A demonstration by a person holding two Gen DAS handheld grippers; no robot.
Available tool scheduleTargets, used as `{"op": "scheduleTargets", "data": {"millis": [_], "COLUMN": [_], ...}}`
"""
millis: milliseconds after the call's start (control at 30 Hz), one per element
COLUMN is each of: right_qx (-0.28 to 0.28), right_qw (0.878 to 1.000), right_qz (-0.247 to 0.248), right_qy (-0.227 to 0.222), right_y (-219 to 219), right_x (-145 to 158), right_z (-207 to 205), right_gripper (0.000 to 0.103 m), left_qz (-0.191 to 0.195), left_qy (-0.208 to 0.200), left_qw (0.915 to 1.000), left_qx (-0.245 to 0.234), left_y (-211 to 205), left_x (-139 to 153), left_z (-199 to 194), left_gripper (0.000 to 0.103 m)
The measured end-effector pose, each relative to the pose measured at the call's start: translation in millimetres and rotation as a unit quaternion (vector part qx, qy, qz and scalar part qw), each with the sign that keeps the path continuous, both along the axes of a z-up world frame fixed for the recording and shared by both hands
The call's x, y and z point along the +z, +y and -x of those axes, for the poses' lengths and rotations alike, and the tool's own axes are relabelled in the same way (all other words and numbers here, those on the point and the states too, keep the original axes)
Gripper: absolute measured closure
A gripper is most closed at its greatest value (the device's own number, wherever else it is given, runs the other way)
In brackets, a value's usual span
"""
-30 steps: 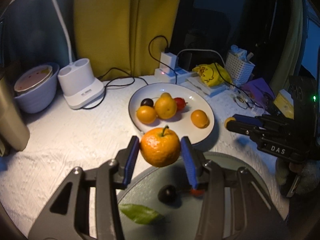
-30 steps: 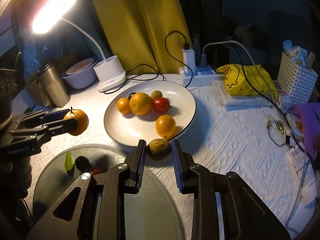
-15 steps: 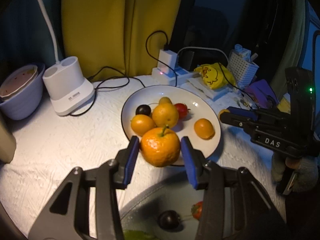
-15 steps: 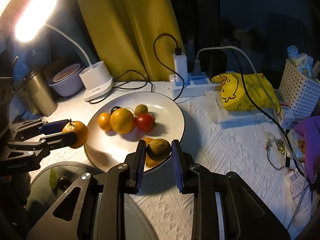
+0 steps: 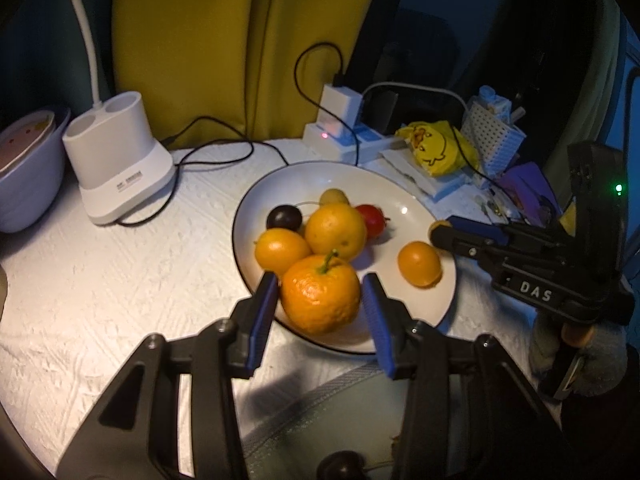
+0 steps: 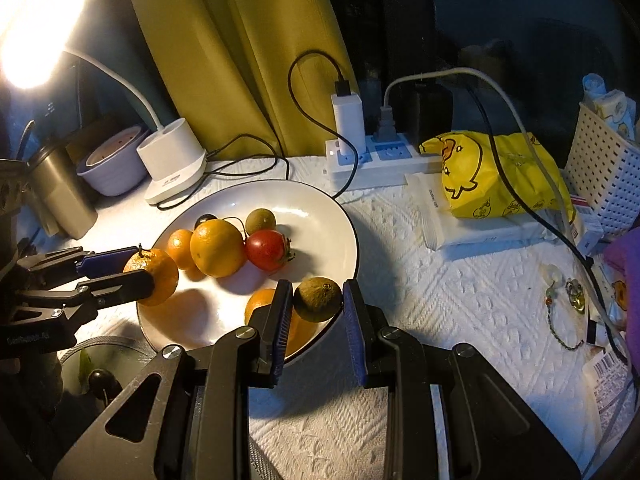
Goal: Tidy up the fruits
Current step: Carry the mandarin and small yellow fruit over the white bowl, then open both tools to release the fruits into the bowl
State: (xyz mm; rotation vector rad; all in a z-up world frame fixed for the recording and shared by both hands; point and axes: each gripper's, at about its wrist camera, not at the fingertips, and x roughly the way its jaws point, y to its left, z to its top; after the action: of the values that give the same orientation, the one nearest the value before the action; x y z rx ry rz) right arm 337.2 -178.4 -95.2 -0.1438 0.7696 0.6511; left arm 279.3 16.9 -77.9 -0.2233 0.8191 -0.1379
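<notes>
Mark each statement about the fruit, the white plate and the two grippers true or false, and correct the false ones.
1. The left gripper holds a stemmed orange mandarin. True.
2. The right gripper is empty. False: its fingers clamp a small brown-green round fruit.
3. A red tomato lies on the round white plate. True.
4. The white plate holds no fruit. False: it holds several orange fruits, a dark plum and the tomato.
5. A black cable is plugged into a white power strip behind the plate. True.
</notes>
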Motion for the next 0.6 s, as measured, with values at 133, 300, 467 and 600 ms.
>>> {"op": "scheduleTargets", "data": {"millis": [133, 300, 467, 600], "right_qx": [-0.004, -0.015, -0.018, -0.018], "right_qw": [1.000, 1.000, 1.000, 1.000], "right_qz": [0.000, 0.007, 0.006, 0.002], "right_qy": [0.002, 0.000, -0.009, -0.015], "right_y": [0.4, 0.9, -0.4, -1.4], "right_x": [-0.4, 1.4, 10.2, 17.4], "right_z": [-1.1, -0.9, 7.9, 18.8], "right_gripper": [0.075, 0.069, 0.066, 0.066], "left_qz": [0.003, 0.005, 0.003, 0.001], "left_qy": [0.004, -0.009, -0.024, -0.033], "left_qw": [1.0000, 0.9999, 0.9995, 0.9992], "left_qx": [0.006, 0.012, 0.018, 0.021], "left_y": [1.4, 4.0, 5.3, 7.0], "left_x": [-1.9, 6.9, 18.9, 27.7], "left_z": [-0.4, 4.3, 14.4, 25.9], "left_gripper": [0.058, 0.058, 0.056, 0.056]}}
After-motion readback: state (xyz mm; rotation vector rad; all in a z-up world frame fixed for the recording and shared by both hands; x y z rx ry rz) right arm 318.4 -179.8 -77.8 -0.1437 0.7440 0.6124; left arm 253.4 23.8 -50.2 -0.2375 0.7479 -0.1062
